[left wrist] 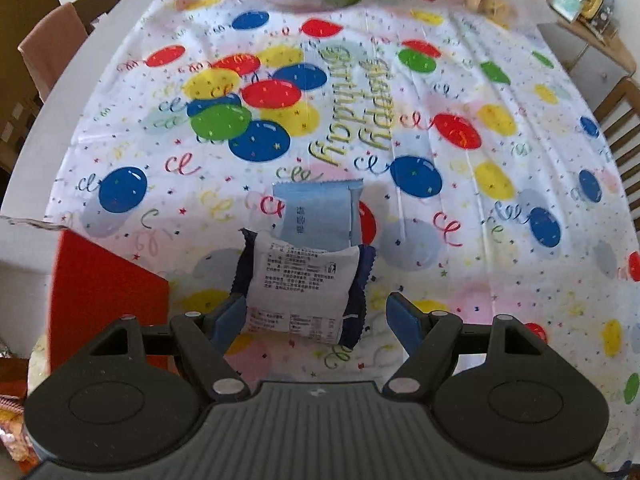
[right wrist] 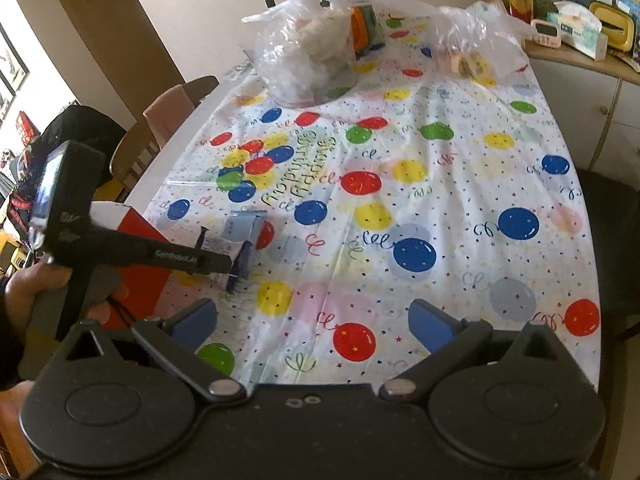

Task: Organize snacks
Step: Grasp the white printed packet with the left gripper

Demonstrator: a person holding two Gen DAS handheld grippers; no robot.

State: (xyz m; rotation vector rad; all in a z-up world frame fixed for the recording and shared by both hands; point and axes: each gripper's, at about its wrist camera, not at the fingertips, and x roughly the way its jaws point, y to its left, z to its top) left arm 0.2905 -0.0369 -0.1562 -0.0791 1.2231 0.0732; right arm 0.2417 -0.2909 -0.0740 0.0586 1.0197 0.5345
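A white snack packet with dark blue edges [left wrist: 300,284] lies on the balloon-print tablecloth [left wrist: 460,200], overlapping a light blue packet [left wrist: 316,212] behind it. My left gripper [left wrist: 316,316] is open and points steeply down. The white packet's near end sits between its blue pads: the left pad [left wrist: 228,316] is at the packet's edge, the right pad [left wrist: 404,316] well apart. In the right wrist view, a hand holds the left gripper [right wrist: 236,266] over both packets [right wrist: 224,246]. My right gripper [right wrist: 314,324] is open and empty above bare cloth.
A red box [left wrist: 108,300] stands just left of the packets, also visible from the right wrist [right wrist: 140,272]. Two clear plastic bags of snacks [right wrist: 308,60] [right wrist: 476,48] sit at the far end. Chairs [right wrist: 160,128] line the left edge; a cluttered shelf [right wrist: 580,36] is at the right.
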